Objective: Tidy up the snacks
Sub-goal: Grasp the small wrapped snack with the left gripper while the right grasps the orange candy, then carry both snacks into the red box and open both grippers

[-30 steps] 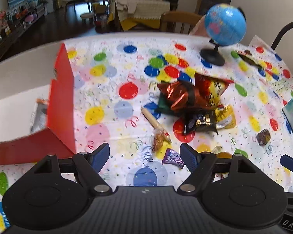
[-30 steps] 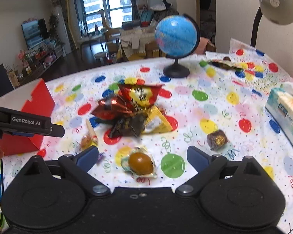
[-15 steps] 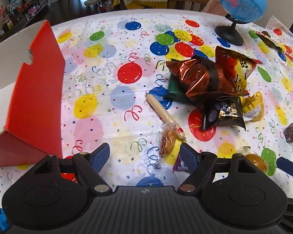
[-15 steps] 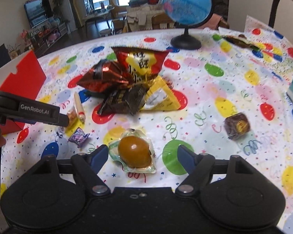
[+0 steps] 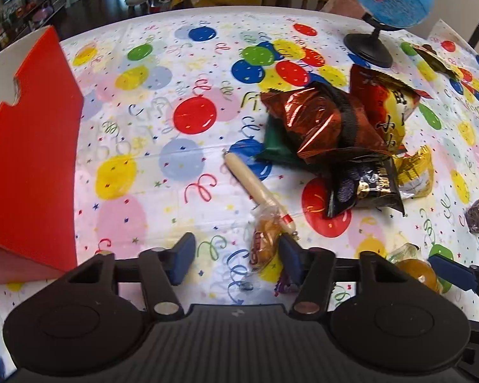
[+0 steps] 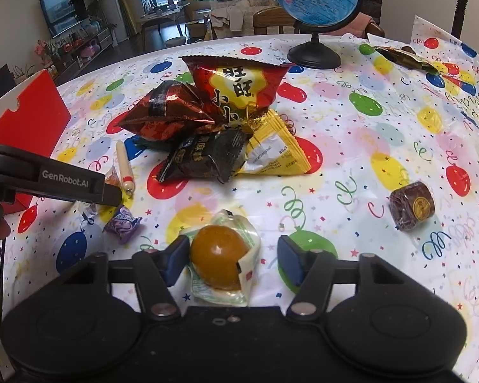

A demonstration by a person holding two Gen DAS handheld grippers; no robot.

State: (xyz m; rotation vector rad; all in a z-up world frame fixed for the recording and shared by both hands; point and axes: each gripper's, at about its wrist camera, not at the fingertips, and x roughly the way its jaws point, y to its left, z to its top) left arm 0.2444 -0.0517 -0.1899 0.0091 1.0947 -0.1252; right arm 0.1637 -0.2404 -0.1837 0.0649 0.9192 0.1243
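Observation:
A pile of snack bags [image 5: 332,127] lies mid-table, also in the right wrist view [image 6: 220,121]. A sausage stick [image 5: 255,191] and a small clear-wrapped orange snack [image 5: 265,239] lie in front of it. My left gripper [image 5: 236,261] is open low over the table, its right finger touching that small snack. A wrapped brown egg [image 6: 220,255] sits between the fingers of my open right gripper [image 6: 233,263], against the left pad. A purple candy [image 6: 123,223] lies to its left. The red box [image 5: 32,175] stands at the left.
A blue globe [image 6: 316,0] on a black stand is at the back. A round dark brown wrapped snack [image 6: 413,206] lies at the right. Another wrapper [image 6: 402,57] lies far back right. The balloon-print cloth [image 5: 163,102] covers the table.
Both grippers moved forward and lower. The left one closed in on the small orange snack; the right one now has the egg between its open fingers.

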